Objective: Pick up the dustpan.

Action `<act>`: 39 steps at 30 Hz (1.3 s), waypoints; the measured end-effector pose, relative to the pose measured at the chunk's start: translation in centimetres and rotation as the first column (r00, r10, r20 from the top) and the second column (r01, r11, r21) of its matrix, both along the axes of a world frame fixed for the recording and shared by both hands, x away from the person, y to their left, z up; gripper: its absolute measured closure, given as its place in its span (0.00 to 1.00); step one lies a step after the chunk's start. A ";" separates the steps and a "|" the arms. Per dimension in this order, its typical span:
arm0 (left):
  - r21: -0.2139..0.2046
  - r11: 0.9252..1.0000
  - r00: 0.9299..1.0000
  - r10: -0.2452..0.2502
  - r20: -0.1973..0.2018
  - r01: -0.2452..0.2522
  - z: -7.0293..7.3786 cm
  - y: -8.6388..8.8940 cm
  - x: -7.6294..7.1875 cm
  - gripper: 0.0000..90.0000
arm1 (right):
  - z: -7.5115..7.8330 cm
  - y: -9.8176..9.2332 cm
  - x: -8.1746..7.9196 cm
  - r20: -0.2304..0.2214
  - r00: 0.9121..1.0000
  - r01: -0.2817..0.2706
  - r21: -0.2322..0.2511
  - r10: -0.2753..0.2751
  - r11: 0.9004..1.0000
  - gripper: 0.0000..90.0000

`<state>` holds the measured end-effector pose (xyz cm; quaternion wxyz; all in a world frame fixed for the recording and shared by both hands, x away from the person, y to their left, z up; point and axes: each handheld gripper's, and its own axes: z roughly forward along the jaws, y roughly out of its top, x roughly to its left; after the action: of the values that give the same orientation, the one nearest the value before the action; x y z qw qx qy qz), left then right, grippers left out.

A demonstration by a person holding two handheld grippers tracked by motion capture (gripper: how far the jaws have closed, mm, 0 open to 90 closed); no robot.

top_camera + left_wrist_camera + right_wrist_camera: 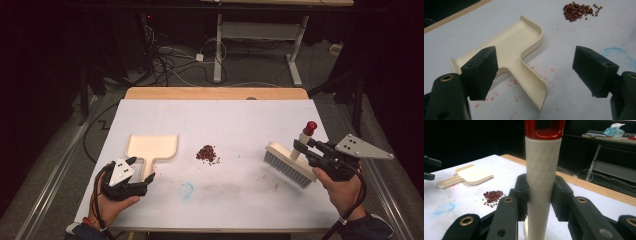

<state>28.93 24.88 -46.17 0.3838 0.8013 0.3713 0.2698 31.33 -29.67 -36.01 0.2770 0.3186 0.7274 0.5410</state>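
Work surface: a white-covered table (225, 120) with a bare wooden strip along its far edge. A small heap of dark red beans mixed with a few greenish ones (207, 153) lies on the cover between the two grippers, well apart from each; nothing stands between the heap and either tool. Faint reddish specks and a pale blue smear (186, 190) mark the cover near the left gripper. Beyond the table, cables (170, 60) trail over the floor beside the legs of a second table (260, 35).

Left gripper (140, 167): jaws spread wide and holding nothing. In the left gripper view the flat handle of a cream plastic dustpan (511, 50) runs toward the gap between the jaws, with neither pad touching it. The pan lies flat on the cover just ahead of this gripper, its open edge turned away from it.

Right gripper (301, 146): jaws clamped on the cream cylindrical handle of a hand brush with a red cap and grey bristles (289, 162); the right gripper view shows both pads pressed against the handle (542, 177), which stands upright between them. The brush head hangs below and just ahead of this gripper, bristles pointing down and at or just above the cover.

Container: the dustpan tray is empty; the beans lie outside it, to the side nearer the right gripper.
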 end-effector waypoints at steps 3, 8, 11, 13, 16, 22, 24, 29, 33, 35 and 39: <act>0.005 1.000 1.000 0.008 0.004 -0.008 -0.1 0.0 -0.2 0.25 | -0.1 0.0 0.0 -0.001 1.000 0.002 -0.002 -0.002 1.000 0.78; 0.023 1.000 1.000 0.016 -0.011 -0.016 -0.3 0.1 -0.7 0.25 | -0.1 0.2 0.0 0.008 1.000 -0.004 -0.012 0.005 1.000 0.78; 0.018 1.000 0.999 0.026 -0.018 -0.026 -0.3 0.3 -0.9 0.25 | 0.0 0.4 0.1 0.014 1.000 -0.010 -0.011 0.011 1.000 0.78; 0.029 0.998 0.998 0.056 -0.037 -0.055 -0.3 0.5 -0.9 0.25 | 0.1 0.5 0.2 0.015 1.000 -0.014 -0.011 0.014 1.000 0.78; 0.002 0.998 0.996 0.065 -0.057 -0.065 -0.3 0.8 -1.1 0.23 | 0.0 0.7 0.2 0.012 1.000 -0.016 -0.012 0.016 1.000 0.78; -0.054 0.985 0.973 0.150 -0.177 -0.162 -0.6 1.8 -0.8 0.23 | 0.0 1.0 0.3 0.012 1.000 -0.027 -0.016 0.028 0.999 0.78; -0.053 0.982 0.967 0.167 -0.191 -0.180 -0.6 1.7 -0.6 0.23 | -0.1 1.1 0.4 0.009 1.000 -0.027 -0.020 0.027 0.999 0.78; -0.095 0.976 0.942 0.159 -0.296 -0.195 -1.2 0.8 0.9 0.23 | -0.1 1.0 0.4 0.010 1.000 -0.021 -0.027 0.021 0.999 0.78; -0.052 0.978 0.919 0.170 -0.355 -0.201 -2.0 -1.0 3.3 0.27 | -0.1 0.7 0.5 0.009 1.000 -0.010 -0.025 0.011 1.000 0.78; -0.040 0.974 0.906 0.192 -0.377 -0.223 -2.5 -1.3 4.3 0.30 | -0.1 0.7 0.4 0.009 1.000 -0.010 -0.027 0.010 1.000 0.78; 0.007 0.978 0.908 0.196 -0.370 -0.209 -2.9 -1.7 5.9 0.36 | -0.2 0.9 0.5 0.005 1.000 -0.012 -0.028 0.012 1.000 0.78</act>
<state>34.82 23.20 -49.06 0.2903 0.7884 0.5221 0.1469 31.81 -28.79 -36.16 0.2801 0.3090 0.7360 0.5332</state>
